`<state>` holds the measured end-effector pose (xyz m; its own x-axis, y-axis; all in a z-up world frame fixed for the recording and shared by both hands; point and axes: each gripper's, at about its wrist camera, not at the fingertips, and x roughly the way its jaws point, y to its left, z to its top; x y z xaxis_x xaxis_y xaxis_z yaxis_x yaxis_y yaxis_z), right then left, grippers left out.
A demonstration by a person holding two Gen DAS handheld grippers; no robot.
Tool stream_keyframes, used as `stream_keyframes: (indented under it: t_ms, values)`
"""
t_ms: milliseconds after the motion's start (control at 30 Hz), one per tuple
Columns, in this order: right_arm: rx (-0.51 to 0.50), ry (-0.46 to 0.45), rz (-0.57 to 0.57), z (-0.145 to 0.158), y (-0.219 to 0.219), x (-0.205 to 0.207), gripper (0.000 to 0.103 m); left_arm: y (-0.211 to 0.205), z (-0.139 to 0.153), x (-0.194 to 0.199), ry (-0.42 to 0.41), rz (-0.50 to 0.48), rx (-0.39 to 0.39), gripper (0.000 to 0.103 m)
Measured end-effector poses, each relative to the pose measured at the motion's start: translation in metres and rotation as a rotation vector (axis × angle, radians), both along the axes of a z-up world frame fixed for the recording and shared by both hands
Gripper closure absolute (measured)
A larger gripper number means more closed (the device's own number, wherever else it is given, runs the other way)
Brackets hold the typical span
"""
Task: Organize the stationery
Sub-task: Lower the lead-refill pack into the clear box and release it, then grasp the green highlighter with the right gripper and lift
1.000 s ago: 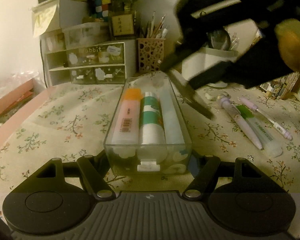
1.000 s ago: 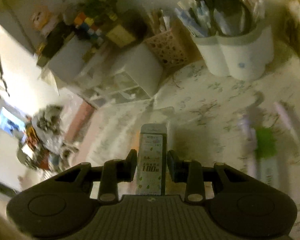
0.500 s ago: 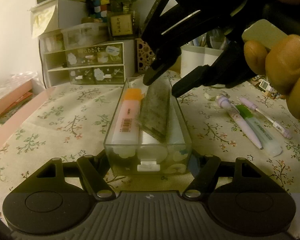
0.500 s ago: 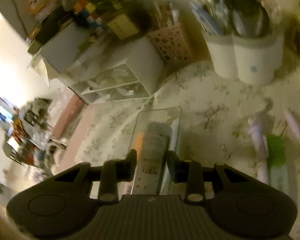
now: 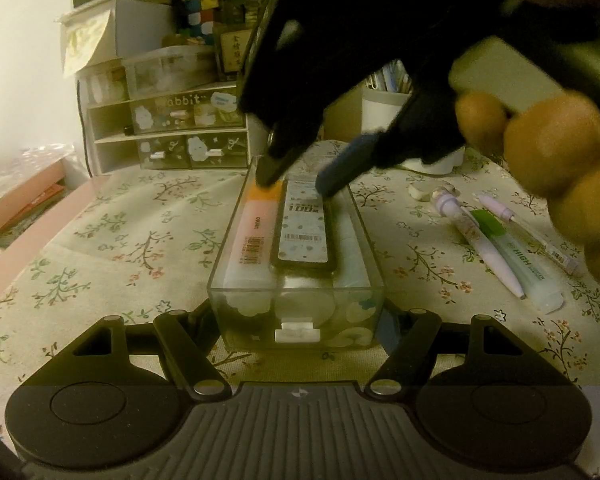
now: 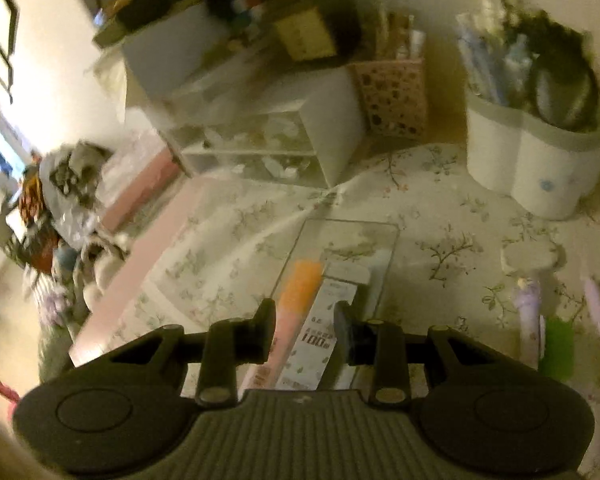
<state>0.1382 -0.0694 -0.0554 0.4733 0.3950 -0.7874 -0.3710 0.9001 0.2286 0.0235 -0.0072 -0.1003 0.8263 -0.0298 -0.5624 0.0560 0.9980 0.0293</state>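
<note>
My left gripper (image 5: 296,316) is shut on the near end of a clear plastic box (image 5: 260,320) on the flowered cloth. Inside lie an orange-capped pink highlighter (image 5: 252,232) and, partly covered, other tubes. A flat lead case (image 5: 304,228) with a white label rests on top of them. My right gripper (image 5: 300,180) reaches down from above, shut on the case's far end. In the right wrist view the case (image 6: 320,336) runs between the right gripper's (image 6: 306,320) fingers, beside the highlighter (image 6: 300,284), over the box (image 6: 352,222).
Right of the box lie a purple pen (image 5: 476,240), a green-capped highlighter (image 5: 520,264), a thin purple pen (image 5: 540,240) and an eraser (image 5: 420,190). A drawer cabinet (image 5: 172,136), a pink holder (image 6: 396,96) and a white pen cup (image 6: 532,160) stand behind. A hand (image 5: 556,152) fills the upper right.
My right gripper came in from the upper right with the lead case and lowered it flat onto the things in the box. The left gripper and the box kept still.
</note>
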Motion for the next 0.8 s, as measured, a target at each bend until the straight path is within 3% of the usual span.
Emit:
stream_keyframes:
  t_ms: [100, 200, 467, 667, 800]
  values:
    - [-0.013, 0.019, 0.003, -0.003, -0.005, -0.004, 0.077, 0.000, -0.001, 0.000, -0.003, -0.002, 0.000, 0.030]
    - [0.073, -0.017, -0.030, 0.009, -0.027, -0.014, 0.077, 0.000, -0.001, 0.000, -0.004, -0.003, 0.000, 0.030]
    - [0.091, -0.054, -0.184, 0.020, -0.094, -0.026, 0.077, 0.000, -0.001, 0.000, -0.004, -0.003, -0.002, 0.031]
    - [0.047, -0.090, -0.346, 0.020, -0.145, -0.037, 0.077, -0.001, 0.000, 0.001, 0.000, -0.004, -0.004, 0.031]
    - [-0.037, -0.083, -0.307, 0.012, -0.143, -0.037, 0.077, -0.004, 0.001, 0.001, 0.004, 0.002, -0.002, 0.031]
